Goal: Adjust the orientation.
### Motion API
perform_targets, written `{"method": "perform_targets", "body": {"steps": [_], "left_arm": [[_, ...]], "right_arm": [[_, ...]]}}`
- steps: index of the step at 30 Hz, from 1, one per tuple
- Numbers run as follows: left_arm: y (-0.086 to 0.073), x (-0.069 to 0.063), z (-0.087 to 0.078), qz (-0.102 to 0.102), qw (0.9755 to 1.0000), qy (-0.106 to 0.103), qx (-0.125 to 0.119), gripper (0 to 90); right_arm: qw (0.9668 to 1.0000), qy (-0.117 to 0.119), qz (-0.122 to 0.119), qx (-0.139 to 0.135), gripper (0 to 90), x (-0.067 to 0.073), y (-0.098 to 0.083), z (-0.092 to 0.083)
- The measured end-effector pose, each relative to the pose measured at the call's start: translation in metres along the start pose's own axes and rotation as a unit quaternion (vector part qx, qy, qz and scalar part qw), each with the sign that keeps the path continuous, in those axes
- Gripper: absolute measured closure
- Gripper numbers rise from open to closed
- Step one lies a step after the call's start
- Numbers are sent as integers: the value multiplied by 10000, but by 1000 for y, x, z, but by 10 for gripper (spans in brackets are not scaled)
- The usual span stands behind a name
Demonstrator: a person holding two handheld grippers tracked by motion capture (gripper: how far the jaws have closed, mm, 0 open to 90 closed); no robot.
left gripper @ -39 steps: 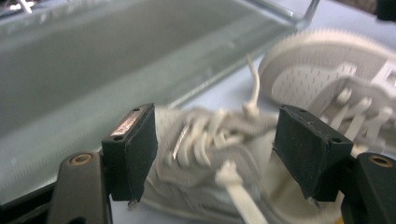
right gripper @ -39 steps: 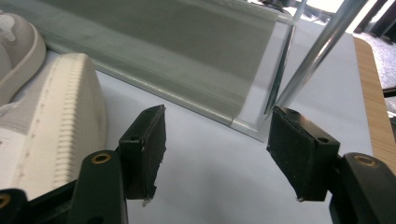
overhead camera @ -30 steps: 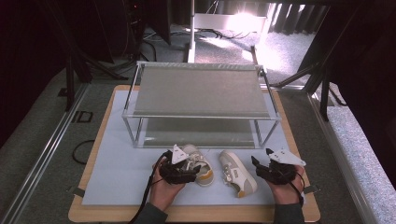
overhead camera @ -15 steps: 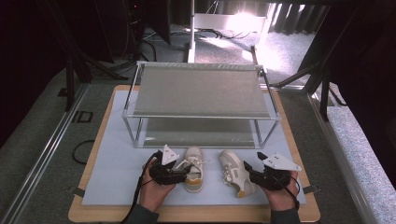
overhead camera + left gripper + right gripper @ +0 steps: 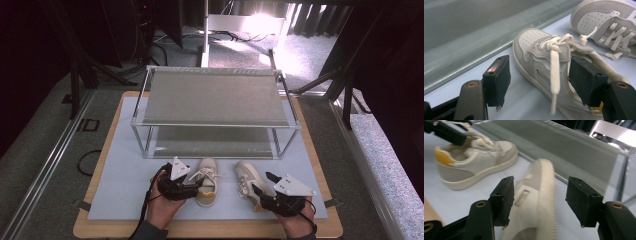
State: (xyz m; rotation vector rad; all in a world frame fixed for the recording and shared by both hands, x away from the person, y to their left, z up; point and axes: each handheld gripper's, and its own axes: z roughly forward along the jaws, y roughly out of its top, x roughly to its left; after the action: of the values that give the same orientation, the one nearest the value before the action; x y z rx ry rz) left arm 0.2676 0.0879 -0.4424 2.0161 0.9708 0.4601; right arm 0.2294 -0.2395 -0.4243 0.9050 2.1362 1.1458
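Note:
Two beige low sneakers stand toe-away on a pale blue mat (image 5: 125,175). The left shoe (image 5: 207,181) (image 5: 539,57) has white laces and a yellow heel lining. My left gripper (image 5: 197,183) (image 5: 541,82) straddles its near side: one pad sits by the tongue, the other stands off the outer wall. Its jaws have just been closing and are still open. The right shoe (image 5: 246,181) (image 5: 539,185) lies between the jaws of my right gripper (image 5: 265,184) (image 5: 540,202). These have also just been closing, with a gap left on one side.
A two-tier metal shelf (image 5: 215,97) stands just beyond the shoes, its lower deck close to their toes. The mat lies on a wooden board (image 5: 210,227). Around it are dark floor, stands and cables. The right gripper view catches the left shoe (image 5: 474,165) farther off.
My right hand has slid left until its jaws reach around the right shoe. The left gripper has stayed at the left shoe. Neither shoe has visibly moved.

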Motion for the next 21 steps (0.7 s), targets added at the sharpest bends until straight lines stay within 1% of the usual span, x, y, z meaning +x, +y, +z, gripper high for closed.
{"method": "perform_targets", "body": {"steps": [1, 2, 5, 6, 8, 11, 15, 18, 21], "left_arm": [[-1, 0, -2, -17, 10000, -14, -21, 335], [-1, 0, -3, -19, 10000, -21, -19, 335], [-3, 0, -3, -17, 10000, -16, 5, 335], [-3, 0, -3, -17, 10000, -16, 5, 335], [-4, 1, -3, -22, 10000, -13, 9, 335], [-3, 0, -3, -49, 10000, -49, -21, 335], [-4, -1, -2, -16, 10000, -74, -1, 335], [-4, -2, 0, -29, 9999, -98, 8, 335], [-4, -2, 1, -12, 9999, -111, 21, 335]], "right_arm": [[10000, 43, -46, -8, 395, 2, 1, 0], [9997, 153, -194, 3, 405, 8, 2, 2], [9989, 236, -402, 86, 418, 16, 3, 7], [9989, 236, -402, 86, 418, 16, 3, 7], [9982, 310, -478, 165, 419, 21, 1, 12], [9979, 351, -492, 217, 420, 23, -1, 13], [9974, 398, -539, 266, 420, 24, -4, 14], [9971, 403, -562, 326, 415, 24, -6, 15], [9972, 419, -545, 306, 416, 24, -6, 15]]}}
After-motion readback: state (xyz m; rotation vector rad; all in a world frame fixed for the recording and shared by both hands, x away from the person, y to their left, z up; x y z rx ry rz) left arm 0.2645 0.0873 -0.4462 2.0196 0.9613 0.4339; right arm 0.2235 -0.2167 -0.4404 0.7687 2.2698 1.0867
